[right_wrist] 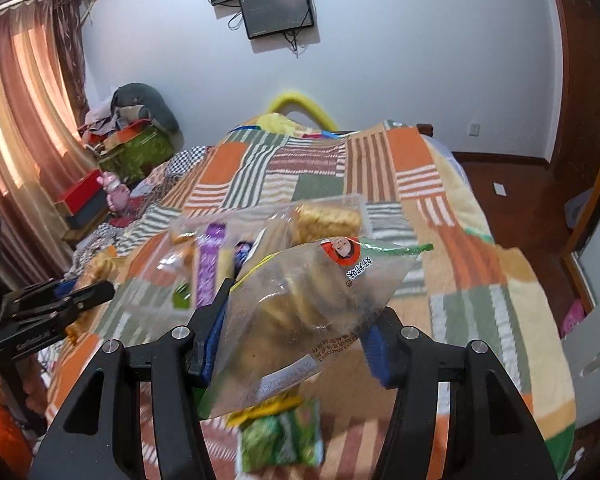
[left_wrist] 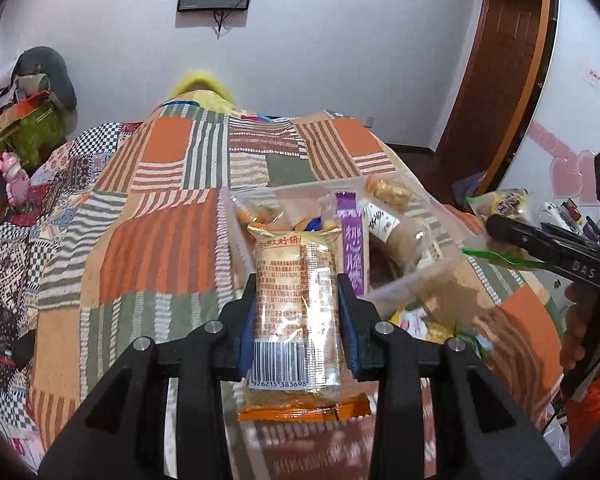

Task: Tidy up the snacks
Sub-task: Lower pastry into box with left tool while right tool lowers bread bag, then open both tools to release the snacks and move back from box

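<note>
My left gripper [left_wrist: 296,300] is shut on a gold-and-orange cracker packet [left_wrist: 296,312], held above the bed just short of a clear plastic bin [left_wrist: 416,276]. The bin holds several snacks, among them a purple packet [left_wrist: 354,252]. My right gripper [right_wrist: 296,320] is shut on a clear bag of biscuits with a green edge [right_wrist: 312,300], held over the bin [right_wrist: 356,202]. The right gripper also shows in the left wrist view [left_wrist: 496,224] at the right. The left gripper shows in the right wrist view [right_wrist: 100,290] at the left.
A patchwork quilt [left_wrist: 160,240] covers the bed. Loose snack packets lie on it below the grippers, including a green one [right_wrist: 280,440]. Boxes and clutter [right_wrist: 132,148] stand at the left wall. A wooden door [left_wrist: 496,60] and floor are at the right.
</note>
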Available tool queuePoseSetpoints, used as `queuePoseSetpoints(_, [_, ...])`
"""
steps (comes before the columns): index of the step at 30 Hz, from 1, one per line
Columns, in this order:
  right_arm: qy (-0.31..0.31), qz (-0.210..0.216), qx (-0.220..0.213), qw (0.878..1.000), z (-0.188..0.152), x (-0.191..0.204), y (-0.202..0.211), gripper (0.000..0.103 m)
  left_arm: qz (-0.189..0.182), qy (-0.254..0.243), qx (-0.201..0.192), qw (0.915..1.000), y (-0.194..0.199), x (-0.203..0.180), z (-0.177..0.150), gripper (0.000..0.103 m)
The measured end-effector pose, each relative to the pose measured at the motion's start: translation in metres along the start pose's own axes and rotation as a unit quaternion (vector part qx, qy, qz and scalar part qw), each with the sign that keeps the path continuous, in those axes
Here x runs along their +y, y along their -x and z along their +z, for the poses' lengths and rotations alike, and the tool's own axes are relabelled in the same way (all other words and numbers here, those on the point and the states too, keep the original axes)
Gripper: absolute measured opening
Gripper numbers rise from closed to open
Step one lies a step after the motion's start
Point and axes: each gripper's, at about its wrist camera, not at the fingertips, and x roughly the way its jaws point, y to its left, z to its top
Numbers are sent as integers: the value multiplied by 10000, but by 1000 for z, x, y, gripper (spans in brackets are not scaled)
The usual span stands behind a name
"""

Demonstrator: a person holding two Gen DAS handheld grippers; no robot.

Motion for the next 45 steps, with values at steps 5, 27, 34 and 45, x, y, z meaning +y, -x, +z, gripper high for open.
queuePoseSetpoints(5, [24,-117,-5,9999,17,-6,-25,53,-12,26,64,10000,-24,-3,13,35])
queuePoseSetpoints(27, [-10,-25,439,9990,35,-19,-79,63,63,271,338,9990,-94,3,39,51])
queuePoseSetpoints(34, [19,-4,461,9989,28,-24,-60,79,140,147,295,9994,-76,-4,36,63])
queuePoseSetpoints(45, [442,-20,431,9981,3,-11,-15,88,235,142,137,9995,-18,-3,20,71])
